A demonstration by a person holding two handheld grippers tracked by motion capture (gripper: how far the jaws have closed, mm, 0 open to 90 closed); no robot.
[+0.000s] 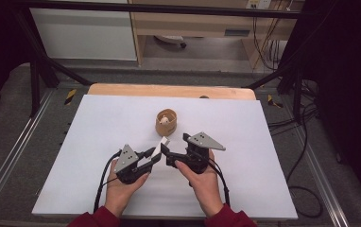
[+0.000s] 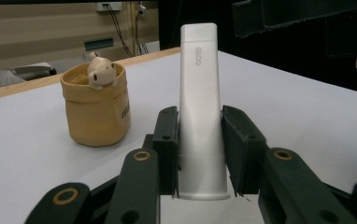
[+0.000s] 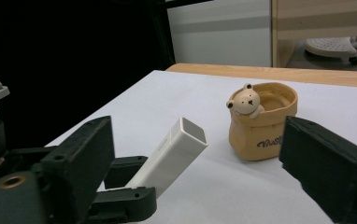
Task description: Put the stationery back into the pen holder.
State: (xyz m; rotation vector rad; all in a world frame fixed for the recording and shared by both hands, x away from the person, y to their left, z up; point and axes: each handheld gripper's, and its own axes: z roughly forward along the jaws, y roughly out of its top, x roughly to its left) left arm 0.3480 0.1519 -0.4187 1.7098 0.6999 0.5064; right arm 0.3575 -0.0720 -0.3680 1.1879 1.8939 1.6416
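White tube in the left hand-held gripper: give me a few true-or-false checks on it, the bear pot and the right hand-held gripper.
1. The left hand-held gripper is shut on the white flat-ended plastic tube. True.
2. The white tube already stands inside the tan pot with a small bear figure on its rim. False: the tube is in the left gripper's jaws, apart from the pot and short of it.
3. The right hand-held gripper has clamped the tube's far end. False: its jaws stand open, with the tube's end between them and no pad pressing on it.
4. The pot stands upright on the white table top. True.
5. The pot lies beyond both grippers in the high view. True.
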